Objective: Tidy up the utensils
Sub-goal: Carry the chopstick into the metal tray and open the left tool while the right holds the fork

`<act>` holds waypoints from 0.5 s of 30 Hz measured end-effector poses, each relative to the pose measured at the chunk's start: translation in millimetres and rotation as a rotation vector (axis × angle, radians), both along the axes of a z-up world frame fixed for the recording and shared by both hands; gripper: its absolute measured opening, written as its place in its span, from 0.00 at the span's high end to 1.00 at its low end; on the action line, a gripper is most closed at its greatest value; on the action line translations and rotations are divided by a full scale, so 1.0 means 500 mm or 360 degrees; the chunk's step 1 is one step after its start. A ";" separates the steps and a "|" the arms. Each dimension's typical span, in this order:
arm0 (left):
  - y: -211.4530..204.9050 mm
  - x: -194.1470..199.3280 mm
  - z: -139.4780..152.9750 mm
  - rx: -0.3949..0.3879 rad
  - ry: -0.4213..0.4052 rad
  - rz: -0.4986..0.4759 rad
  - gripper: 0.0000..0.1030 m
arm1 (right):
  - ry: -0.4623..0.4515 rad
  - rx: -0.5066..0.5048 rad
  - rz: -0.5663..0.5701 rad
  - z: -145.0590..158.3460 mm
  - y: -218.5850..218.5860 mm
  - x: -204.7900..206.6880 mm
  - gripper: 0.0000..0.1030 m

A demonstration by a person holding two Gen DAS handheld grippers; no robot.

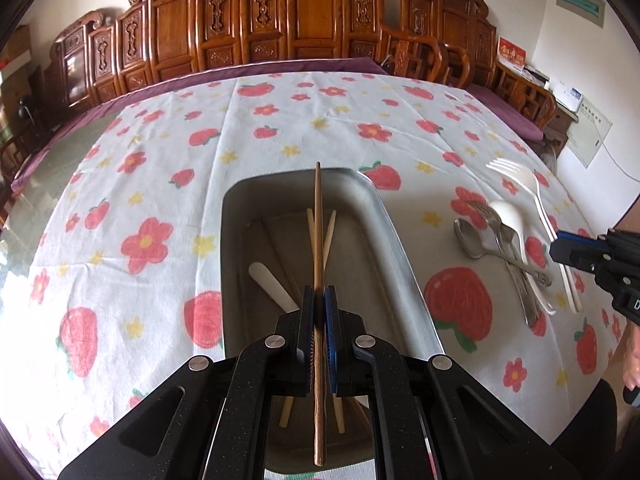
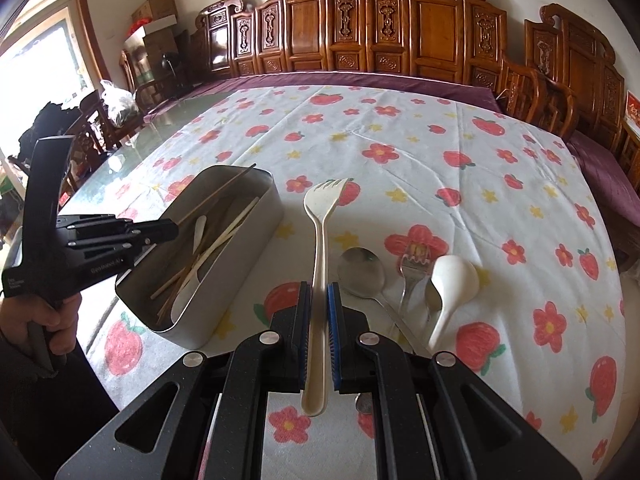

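Two grippers are clamped shut on utensils. A brown chopstick [image 1: 318, 240] is pinched by the left gripper [image 1: 319, 300] above the metal box [image 1: 384, 232]. A white plastic fork [image 2: 319, 240] is gripped by the right gripper [image 2: 319, 296], right of that box.

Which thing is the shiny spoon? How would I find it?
Start at the grey metal box on the flowery tablecloth. Beside it, loose on the cloth, lies a little heap of cutlery. The silver metal spoon is at the heap's box-side edge, next to a metal fork and a white plastic spoon; only it has a shiny, round bowl.
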State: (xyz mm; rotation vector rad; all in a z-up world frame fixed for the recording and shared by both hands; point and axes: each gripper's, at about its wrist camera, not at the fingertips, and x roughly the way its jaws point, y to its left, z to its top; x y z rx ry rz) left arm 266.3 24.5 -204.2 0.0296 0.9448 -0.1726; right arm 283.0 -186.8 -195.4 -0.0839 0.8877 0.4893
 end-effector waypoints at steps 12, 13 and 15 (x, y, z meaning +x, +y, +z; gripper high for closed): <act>-0.007 0.008 -0.043 -0.0009 0.0111 -0.0043 0.96 | -0.0021 -0.0009 0.0033 0.011 0.018 -0.006 0.90; -0.007 0.008 -0.047 -0.0008 0.0120 -0.0044 0.96 | -0.0022 -0.0011 0.0037 0.012 0.020 -0.006 0.90; -0.004 0.008 -0.051 -0.0015 0.0132 -0.0037 0.96 | -0.0022 -0.0011 0.0041 0.013 0.023 -0.006 0.90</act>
